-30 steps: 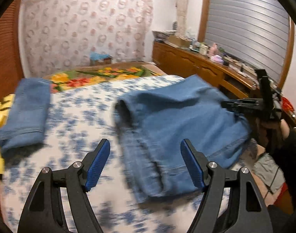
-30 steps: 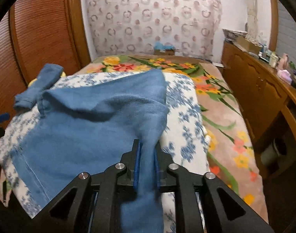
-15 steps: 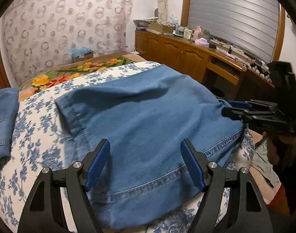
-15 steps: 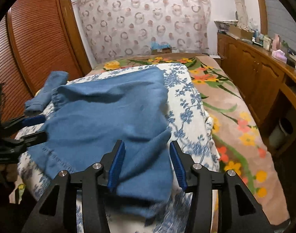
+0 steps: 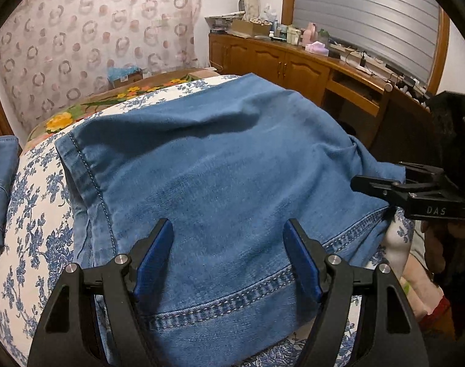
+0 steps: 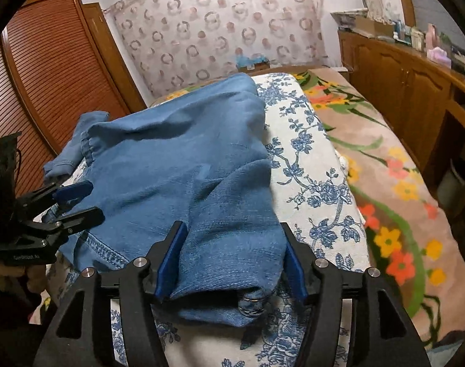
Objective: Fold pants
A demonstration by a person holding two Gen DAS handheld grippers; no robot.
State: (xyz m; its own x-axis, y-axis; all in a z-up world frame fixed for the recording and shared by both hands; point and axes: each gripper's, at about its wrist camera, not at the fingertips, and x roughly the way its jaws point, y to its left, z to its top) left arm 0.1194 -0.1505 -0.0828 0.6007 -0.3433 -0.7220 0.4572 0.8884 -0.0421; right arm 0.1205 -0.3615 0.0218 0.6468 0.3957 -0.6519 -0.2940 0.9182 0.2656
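Observation:
Blue jeans lie folded on the white bedcover with blue flowers. My left gripper hovers open over their near stitched edge, with nothing pinched. In the right wrist view the same jeans spread leftward, and their near right corner lies loose between the jaws of my right gripper, which are opening. The left gripper shows at the jeans' left edge. The right gripper appears at the cloth's right end.
Another folded pair of jeans rests at the bed's left side. A wooden cabinet with clutter on top runs along the right. A louvred wardrobe stands left. A flowered blanket covers the bed's right part.
My right gripper went from shut on a fold of the jeans to open, and that fold now rests on the bed. My left gripper moved in over the jeans' near edge.

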